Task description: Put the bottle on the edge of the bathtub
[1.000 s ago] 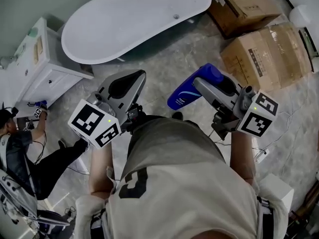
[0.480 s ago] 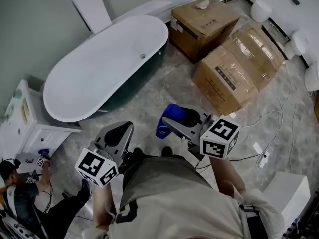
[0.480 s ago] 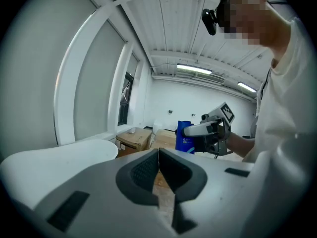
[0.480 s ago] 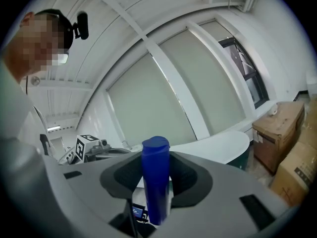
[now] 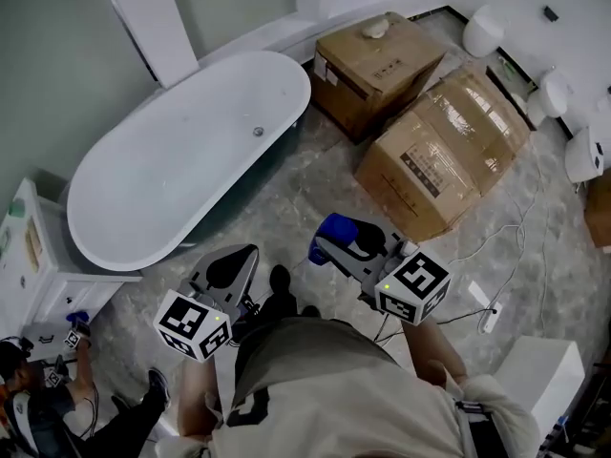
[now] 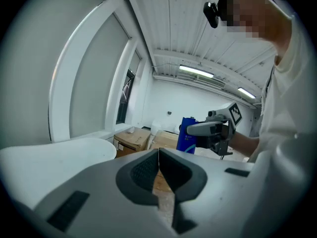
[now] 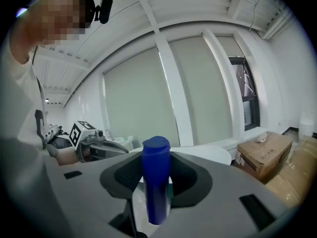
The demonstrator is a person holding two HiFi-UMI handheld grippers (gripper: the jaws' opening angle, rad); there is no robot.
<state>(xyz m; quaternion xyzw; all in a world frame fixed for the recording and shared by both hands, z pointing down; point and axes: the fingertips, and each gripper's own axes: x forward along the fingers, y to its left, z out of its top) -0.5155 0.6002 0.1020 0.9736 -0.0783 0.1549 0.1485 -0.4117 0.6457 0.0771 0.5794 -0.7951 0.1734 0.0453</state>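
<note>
Head view: sits high above both claws and faces steeply down, far enough to take in the left gripper, the right gripper and the bathtub ahead of them. Gripper views: ride close behind each claw, facing along its jaws, nearly level. Shared by all three: the bathtub. Each gripper view also catches the opposite claw.

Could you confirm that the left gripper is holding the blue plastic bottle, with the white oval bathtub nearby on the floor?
Not quite: the right gripper, not the left gripper, is holding the blue plastic bottle, as the right gripper view shows. The white oval bathtub is indeed nearby on the floor.
</note>
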